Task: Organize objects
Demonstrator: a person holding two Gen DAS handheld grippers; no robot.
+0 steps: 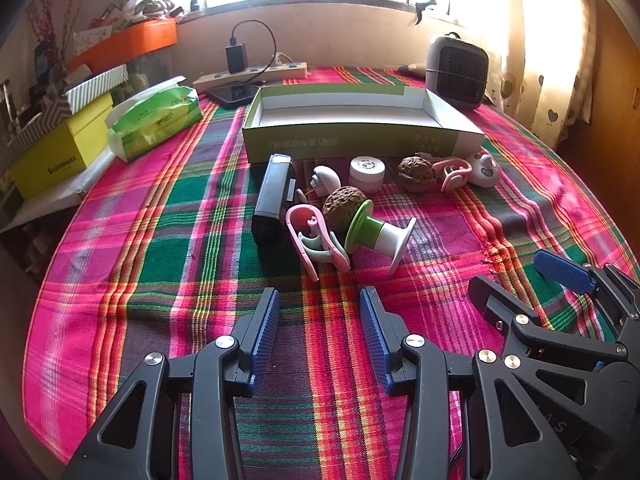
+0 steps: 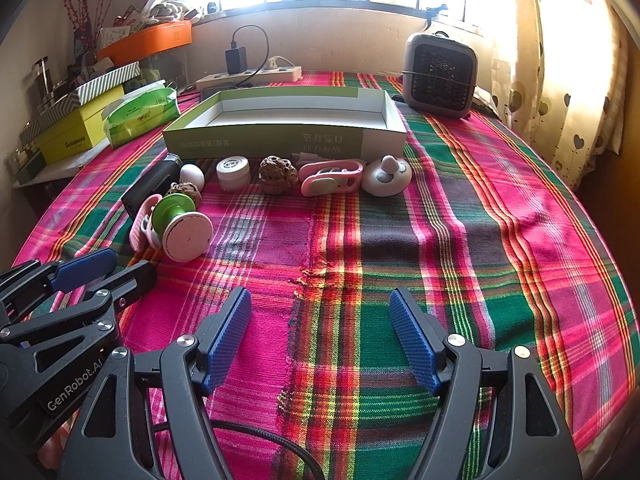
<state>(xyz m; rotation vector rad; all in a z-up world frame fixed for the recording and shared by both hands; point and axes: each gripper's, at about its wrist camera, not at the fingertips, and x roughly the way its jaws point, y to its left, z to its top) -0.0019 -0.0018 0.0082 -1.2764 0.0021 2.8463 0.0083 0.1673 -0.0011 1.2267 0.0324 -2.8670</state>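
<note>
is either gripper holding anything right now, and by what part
Nothing is held. The left gripper and right gripper are both open and empty above the plaid cloth.

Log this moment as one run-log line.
left tongs: open, empty | right tongs: open, empty | box: empty | small items: on cloth in front of box | stage: nothing picked yet

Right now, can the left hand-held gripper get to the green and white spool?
Probably yes. The left hand-held gripper is open, and only bare cloth lies between it and the green and white spool, though a pink clip touches its left.
</note>
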